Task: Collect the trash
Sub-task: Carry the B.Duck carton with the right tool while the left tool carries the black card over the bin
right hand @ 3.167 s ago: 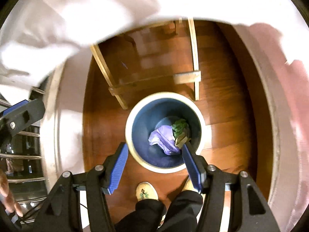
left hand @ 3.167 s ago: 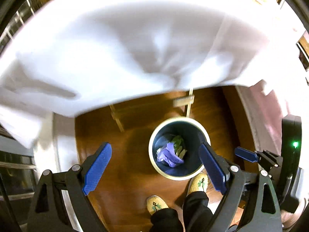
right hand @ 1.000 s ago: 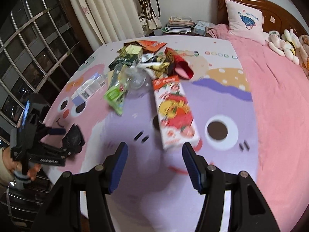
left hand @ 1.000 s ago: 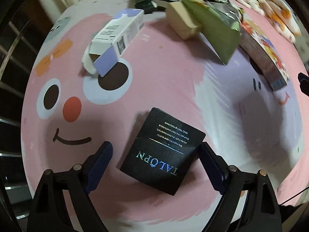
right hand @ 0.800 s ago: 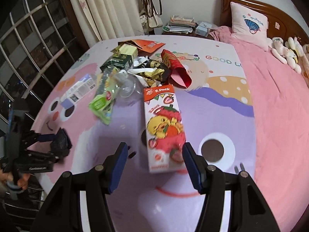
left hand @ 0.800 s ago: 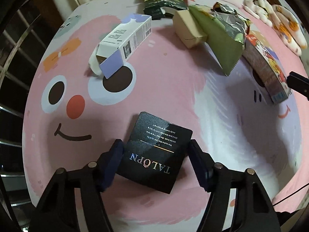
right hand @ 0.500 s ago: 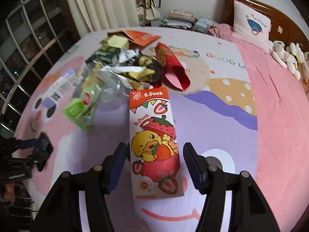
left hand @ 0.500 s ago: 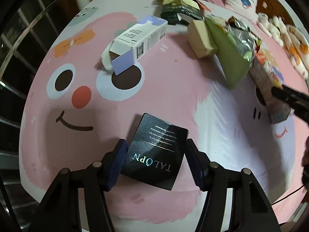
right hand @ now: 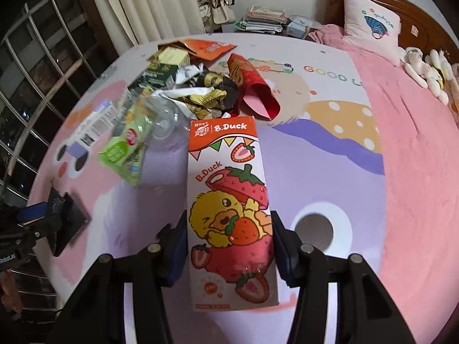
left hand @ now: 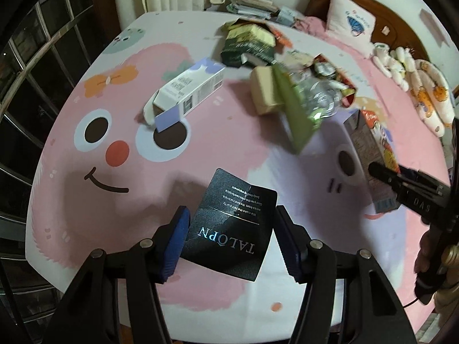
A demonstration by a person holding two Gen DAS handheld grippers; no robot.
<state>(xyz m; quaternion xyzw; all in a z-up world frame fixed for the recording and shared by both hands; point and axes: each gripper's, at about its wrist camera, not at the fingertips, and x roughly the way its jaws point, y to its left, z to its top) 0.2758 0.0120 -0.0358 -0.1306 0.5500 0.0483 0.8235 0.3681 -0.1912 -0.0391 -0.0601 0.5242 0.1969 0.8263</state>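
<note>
My left gripper (left hand: 231, 215) is shut on a black "TALOPN" packet (left hand: 229, 235) and holds it a little above the cartoon bedspread (left hand: 123, 189). The right wrist view shows that packet (right hand: 67, 218) at the far left, off the cover. A tall "B.Duck" strawberry carton (right hand: 226, 189) lies lengthwise on the purple part of the spread. My right gripper (right hand: 229, 226) straddles its near half; its jaws are closing, with the blue pads against the carton's long sides. In the left wrist view the carton (left hand: 370, 154) sits at the right with a black finger (left hand: 384, 173) beside it.
A pile of trash lies farther up the bed: a white and lilac box (left hand: 189, 91), a green packet (left hand: 295, 114), a tan box (left hand: 262, 91), a clear plastic cup (right hand: 163, 117), a red envelope (right hand: 252, 89). A window grille (right hand: 34, 66) runs along the left. Plush toys (left hand: 424, 91) line the right.
The left jaws closed on the black packet and lifted it off the spread. The right gripper came forward and down over the carton, and its jaws narrowed onto it.
</note>
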